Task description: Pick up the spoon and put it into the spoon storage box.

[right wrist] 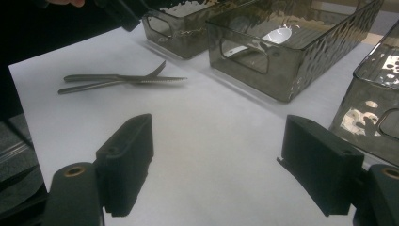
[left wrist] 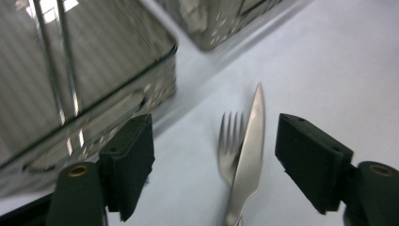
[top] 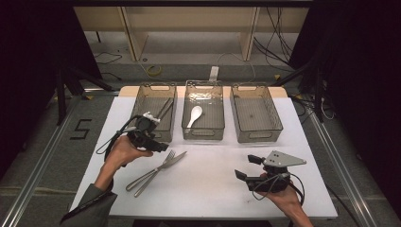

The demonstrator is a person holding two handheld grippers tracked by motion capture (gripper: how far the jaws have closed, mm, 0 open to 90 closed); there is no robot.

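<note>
Currently I am holding my left gripper [top: 153, 142] with fingers spread and empty, just beside the knife [left wrist: 248, 155] and fork [left wrist: 229, 141] crossed on the counter [top: 213, 184], their long axes running lengthwise between my fingers. My right gripper [top: 248, 167], also spread and empty, is hovering well apart. High view is showing a spoon [top: 194, 115] in the middle bin [top: 203, 134].

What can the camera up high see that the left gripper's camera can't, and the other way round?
High view's own: the spoon in the middle bin, the empty right bin, the right tool. Left gripper view's own: the knife's toothed edge, close, between the left tool's open jaws. Shared: fork and knife crossed on the table, and the left bin.
</note>
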